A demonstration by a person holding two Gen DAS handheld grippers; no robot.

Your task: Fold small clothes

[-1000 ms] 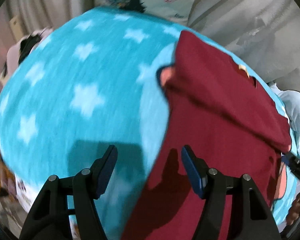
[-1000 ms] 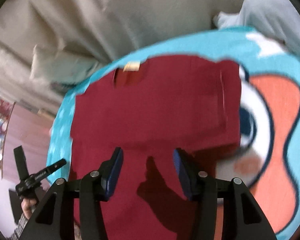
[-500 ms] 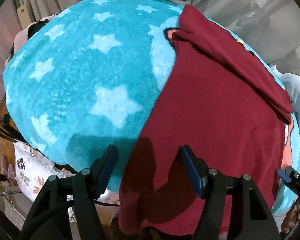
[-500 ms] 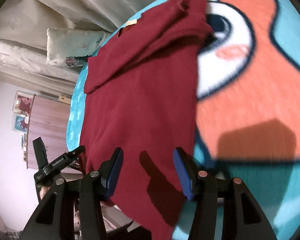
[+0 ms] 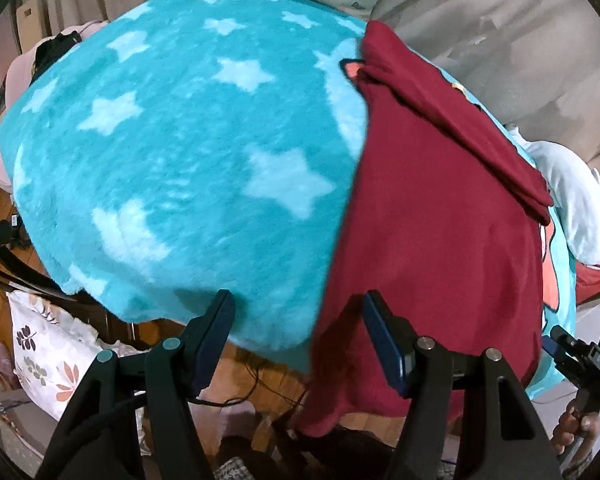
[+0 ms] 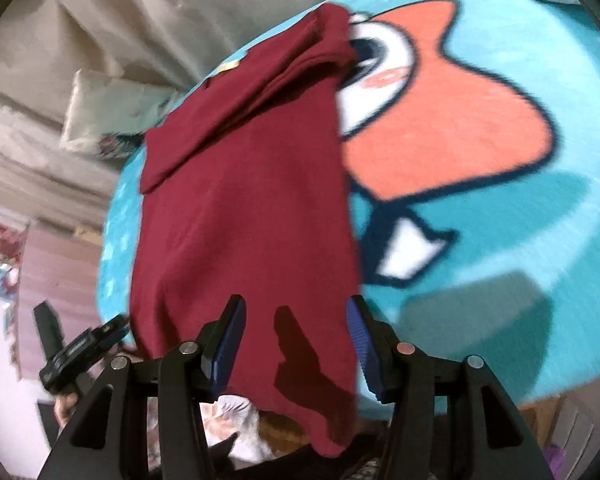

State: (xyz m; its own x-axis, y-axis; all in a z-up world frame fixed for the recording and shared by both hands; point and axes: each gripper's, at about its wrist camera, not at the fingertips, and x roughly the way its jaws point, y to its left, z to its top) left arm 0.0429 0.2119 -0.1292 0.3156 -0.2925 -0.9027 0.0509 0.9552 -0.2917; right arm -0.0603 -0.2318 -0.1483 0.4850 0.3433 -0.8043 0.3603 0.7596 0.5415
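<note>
One dark red garment (image 5: pixel 440 240) lies before you, on one turquoise fleece blanket (image 5: pixel 188 168); two claws are in view, one per hand. Your left claw (image 5: pixel 298 340) stands wide, both blue-padded fingers (image 5: pixel 384 344) apart and holding nothing, hovering at the near edge of the blanket with the garment's left border between the fingers. Your right claw (image 6: pixel 296 340) is likewise wide and holds nothing; the garment's near hem (image 6: pixel 300 380) shows between its fingers, hanging past the blanket's near edge.

The garment (image 6: pixel 244 216) is plain, a deep maroon knit, spread long from near to far. Its far part is folded over into a thick band running across the top, and a small tan label (image 6: pixel 228 66) shows near that far end. The near hem droops off the bed.

The blanket carries pale stars (image 5: pixel 288 184) on the left and a cartoon print in orange, white and dark blue (image 6: pixel 440 128) on the right. Beige curtains (image 5: pixel 500 40) hang behind the bed, a printed pillow (image 6: pixel 100 116) lies at its far side, a pale blue cloth (image 5: pixel 572 204) rests at the right, and a floral-print fabric (image 5: pixel 48 356) lies low on the left.
</note>
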